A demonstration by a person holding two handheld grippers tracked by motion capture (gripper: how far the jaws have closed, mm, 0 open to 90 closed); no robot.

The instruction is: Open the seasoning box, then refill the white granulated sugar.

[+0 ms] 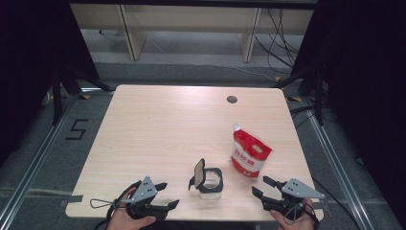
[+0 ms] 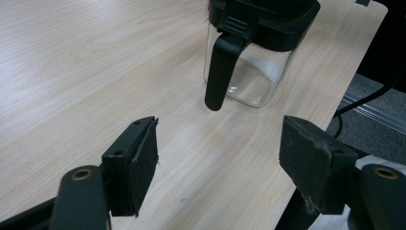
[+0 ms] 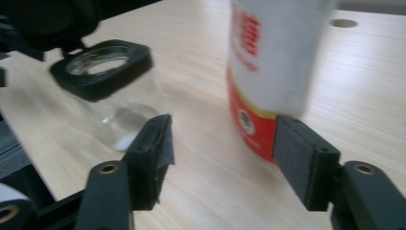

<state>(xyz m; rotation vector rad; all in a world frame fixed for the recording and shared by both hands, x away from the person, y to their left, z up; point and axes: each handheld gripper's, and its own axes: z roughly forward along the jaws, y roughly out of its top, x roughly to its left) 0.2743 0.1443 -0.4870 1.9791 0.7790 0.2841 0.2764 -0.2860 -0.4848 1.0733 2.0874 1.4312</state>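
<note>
Both grippers sit low at the near edge of the table [image 1: 143, 124], and neither has anything in its grasp. The left gripper [image 1: 165, 195] has its jaws spread apart with only bare wood between them; in the left gripper view the glass jar [image 2: 249, 72] stands just ahead of it and a little to the right, its black handle [image 2: 219, 72] hanging down toward the jaws. The right gripper [image 1: 262, 188] is also open and empty, and in the right gripper view the red and white pouch [image 3: 268, 72] rises just ahead, close over its right jaw, while the jar [image 3: 112, 91] sits ahead to its left with its black lid [image 1: 199, 173] flipped up. The jar looks rigid and fairly heavy for its size, with smooth, slippery glass walls that could crack if it tips, and a little white powder lies at the bottom. Its handle or its black collar [image 3: 103, 69] looks like the safer place to grip, since the plastic should give the pads more bite than the glass. The pouch is another matter: soft, crinkly, probably shifting its weight as the contents slump. It stands on its base with a white spout [image 1: 236, 127] at the top corner, so pinching the upper body just below the spout seems best, firmly enough to hold without squeezing contents upward.
</note>
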